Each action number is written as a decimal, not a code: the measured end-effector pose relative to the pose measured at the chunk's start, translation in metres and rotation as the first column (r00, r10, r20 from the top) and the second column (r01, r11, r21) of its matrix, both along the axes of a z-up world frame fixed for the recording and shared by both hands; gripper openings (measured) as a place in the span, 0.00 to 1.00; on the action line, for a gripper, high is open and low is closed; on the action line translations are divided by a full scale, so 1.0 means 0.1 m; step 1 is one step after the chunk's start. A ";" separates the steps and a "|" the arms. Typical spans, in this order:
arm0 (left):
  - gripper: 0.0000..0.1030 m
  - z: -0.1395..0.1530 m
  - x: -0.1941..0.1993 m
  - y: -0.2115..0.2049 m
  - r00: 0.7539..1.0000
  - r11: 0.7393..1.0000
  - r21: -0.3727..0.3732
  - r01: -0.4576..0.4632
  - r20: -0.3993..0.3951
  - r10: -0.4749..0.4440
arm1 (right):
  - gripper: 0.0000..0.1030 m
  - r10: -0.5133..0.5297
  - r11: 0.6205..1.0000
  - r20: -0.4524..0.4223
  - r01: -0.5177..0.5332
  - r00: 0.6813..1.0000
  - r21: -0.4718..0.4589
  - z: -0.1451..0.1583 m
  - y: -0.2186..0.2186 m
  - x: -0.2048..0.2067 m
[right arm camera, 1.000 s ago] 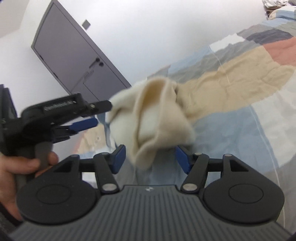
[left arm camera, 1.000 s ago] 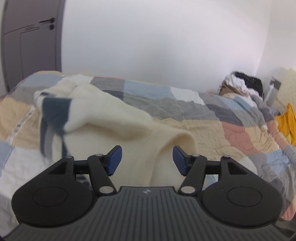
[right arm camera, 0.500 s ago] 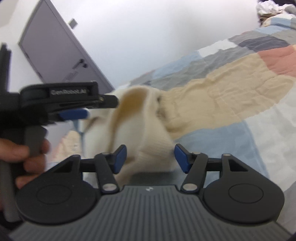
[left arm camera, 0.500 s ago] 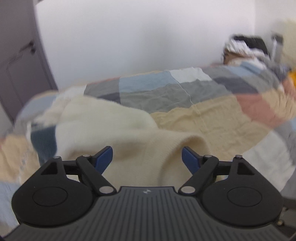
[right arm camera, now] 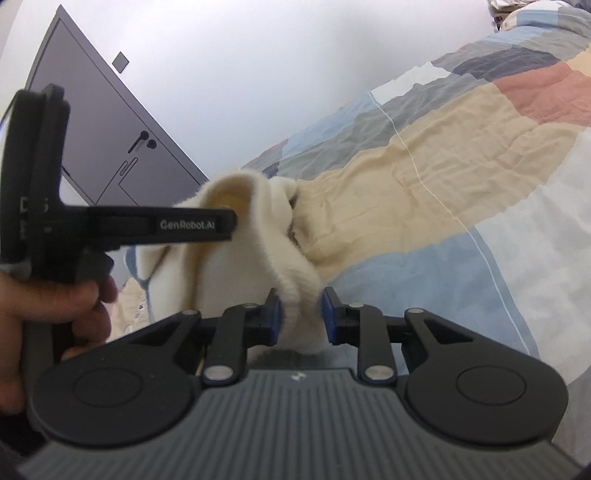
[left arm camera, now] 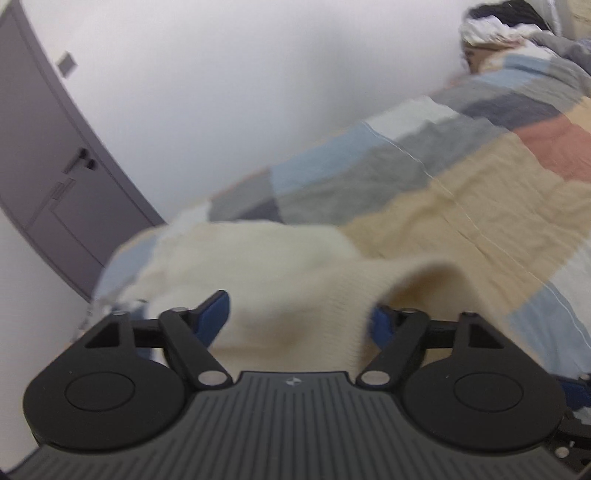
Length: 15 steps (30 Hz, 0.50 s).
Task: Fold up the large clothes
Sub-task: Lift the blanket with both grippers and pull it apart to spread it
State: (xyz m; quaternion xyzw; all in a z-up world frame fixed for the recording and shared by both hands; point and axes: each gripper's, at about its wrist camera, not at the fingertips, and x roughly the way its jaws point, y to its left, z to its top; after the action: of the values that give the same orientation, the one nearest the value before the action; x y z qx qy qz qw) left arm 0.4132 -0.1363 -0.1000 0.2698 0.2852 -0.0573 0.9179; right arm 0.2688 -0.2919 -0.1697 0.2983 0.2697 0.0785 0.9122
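Note:
A cream knitted sweater (left arm camera: 280, 266) lies bunched on the patchwork quilt (left arm camera: 461, 206). In the left wrist view my left gripper (left arm camera: 297, 317) straddles a thick roll of it. The jaws stand wide and are closing, with cloth filling the gap and covering part of the right pad. In the right wrist view my right gripper (right arm camera: 302, 317) is closing on a narrow fold of the sweater (right arm camera: 258, 236), and both blue pads press on it. The left gripper (right arm camera: 231, 221) shows side-on there, its tip at the sweater's raised edge, held by a person's hand (right arm camera: 55, 306).
The quilt (right arm camera: 443, 177) covers a bed that runs to the right along a white wall. A grey door (right arm camera: 99, 136) stands at the left. A heap of other clothes (left arm camera: 495, 22) lies at the bed's far end.
The right jaws have narrowed onto a fold of the sweater. The left gripper has rolled and moved in closer over the sweater; its jaws widened, then narrowed. The sweater's dark blue patch has left the view.

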 end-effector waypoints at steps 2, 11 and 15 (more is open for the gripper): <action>0.56 0.10 -0.05 0.07 1.000 0.999 -0.034 -0.006 0.008 0.007 | 0.25 0.002 1.000 0.005 -0.002 1.000 -0.005 -0.01 -0.01 0.00; 0.08 0.58 -0.74 0.59 0.991 0.974 -0.217 -0.067 0.102 0.091 | 0.24 0.054 0.991 0.144 -0.036 0.988 -0.125 0.18 0.12 -0.16; 0.06 0.71 -1.21 1.06 0.981 0.927 -0.354 -0.128 0.093 0.171 | 0.24 0.145 0.978 0.212 -0.107 0.966 -0.179 0.27 0.30 -0.32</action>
State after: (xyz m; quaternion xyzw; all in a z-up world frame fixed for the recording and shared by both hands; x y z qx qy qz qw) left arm 0.2918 -0.0300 -0.0285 0.0846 0.2339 -0.0197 0.9684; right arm 0.2372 -0.2623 -0.1431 0.1927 0.1892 0.1470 0.9516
